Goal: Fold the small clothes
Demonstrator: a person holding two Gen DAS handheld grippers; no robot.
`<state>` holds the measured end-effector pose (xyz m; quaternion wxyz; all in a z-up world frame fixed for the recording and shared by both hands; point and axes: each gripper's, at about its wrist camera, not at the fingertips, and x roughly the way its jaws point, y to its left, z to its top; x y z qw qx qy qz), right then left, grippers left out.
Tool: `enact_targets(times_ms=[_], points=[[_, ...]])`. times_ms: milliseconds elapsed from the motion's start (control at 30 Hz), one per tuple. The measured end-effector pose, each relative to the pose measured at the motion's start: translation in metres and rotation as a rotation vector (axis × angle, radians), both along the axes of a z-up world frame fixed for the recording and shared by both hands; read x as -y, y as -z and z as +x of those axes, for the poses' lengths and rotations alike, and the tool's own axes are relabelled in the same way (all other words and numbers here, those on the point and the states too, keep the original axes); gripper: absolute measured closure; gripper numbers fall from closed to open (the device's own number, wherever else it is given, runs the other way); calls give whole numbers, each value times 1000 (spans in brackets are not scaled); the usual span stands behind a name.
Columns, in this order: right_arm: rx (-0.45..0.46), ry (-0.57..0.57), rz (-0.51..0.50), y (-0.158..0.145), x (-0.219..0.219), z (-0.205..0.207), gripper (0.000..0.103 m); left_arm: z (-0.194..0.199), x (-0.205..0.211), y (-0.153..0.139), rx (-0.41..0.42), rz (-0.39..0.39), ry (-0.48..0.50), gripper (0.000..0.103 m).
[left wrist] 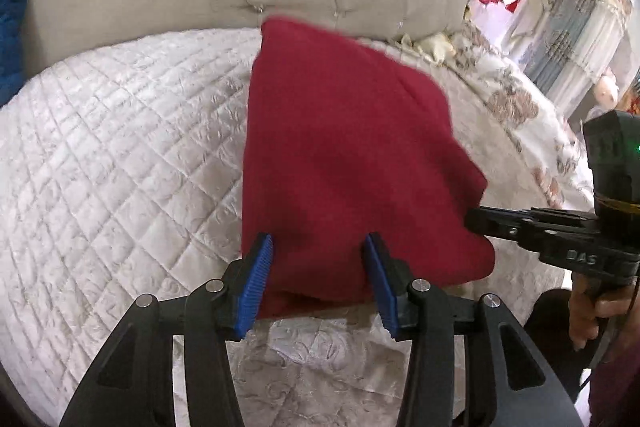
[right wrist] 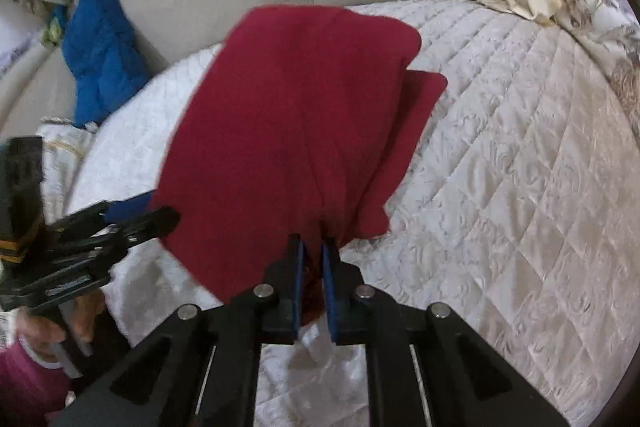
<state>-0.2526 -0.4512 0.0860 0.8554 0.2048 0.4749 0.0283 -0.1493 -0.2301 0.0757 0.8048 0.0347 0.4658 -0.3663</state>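
The right tool point(right wrist: 312, 259) pinches the near edge of a folded red garment point(right wrist: 280, 131) lying on the white quilted bed point(right wrist: 500, 167), while the left tool point(right wrist: 132, 217) reaches its left edge.

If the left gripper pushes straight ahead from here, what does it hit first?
Probably the red garment: the open left gripper already has its near edge between the fingers, apparently unpinched. Depth is unclear.

Crimson garment point(left wrist: 352, 163), white quilted bedspread point(left wrist: 120, 147)
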Motion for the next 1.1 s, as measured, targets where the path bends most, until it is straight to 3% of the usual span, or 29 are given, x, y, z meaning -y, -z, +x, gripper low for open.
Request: enact_targets(times_ms=[67,167,200,333,400,500,567,667,867,933,1000,1100], points=[[62,38,39,-19,13,-2,81,2,-4,-15,38,-35,-12,78],[122,138,86,-32,38,13,41,8,2,-27,105,-37,-31,78],[123,165,88,-30,42,20,37,12,5,-26,105,-26,-32,78],[39,219,76,-2,58,77,41,23,21,-11,54,16,-24,78],[36,192,6,0,54,88,91,23,25,-2,34,46,-18,78],[85,158,-146,-11,45,84,91,16,25,7,53,45,6,78],[43,159,-190,0,46,86,91,13,28,11,69,53,26,78],[20,190,-139,14,51,82,91,11,32,13,85,75,28,78],[66,210,-94,-22,44,54,83,15,28,12,63,59,5,78],[106,177,-64,-32,33,44,72,15,29,12,62,60,2,78],[122,141,-57,-37,18,38,56,13,30,11,68,67,0,78],[111,78,-88,-31,-4,36,56,12,30,11,71,73,-1,78]])
